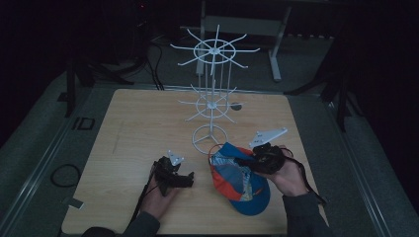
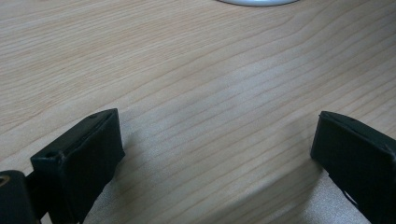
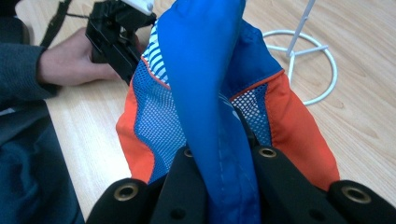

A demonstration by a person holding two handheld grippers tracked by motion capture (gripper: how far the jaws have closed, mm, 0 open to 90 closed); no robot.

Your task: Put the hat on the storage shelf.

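A blue and orange cap (image 1: 239,183) with mesh panels lies near the table's front right, in front of the white wire rack (image 1: 212,94). My right gripper (image 1: 245,161) is shut on a fold of the cap's blue fabric (image 3: 205,84), which stands up between the jaws of the right gripper (image 3: 224,161). My left gripper (image 1: 184,178) rests low over the table to the left of the cap, held in a hand. Its jaws are wide apart in the left gripper view (image 2: 215,140), with bare wood between them.
The rack's round base ring (image 3: 306,63) stands just behind the cap; its edge (image 2: 257,2) also lies ahead of the left gripper. Hooked arms spread from the rack at two levels. The wooden table (image 1: 138,123) is surrounded by dark floor and cables.
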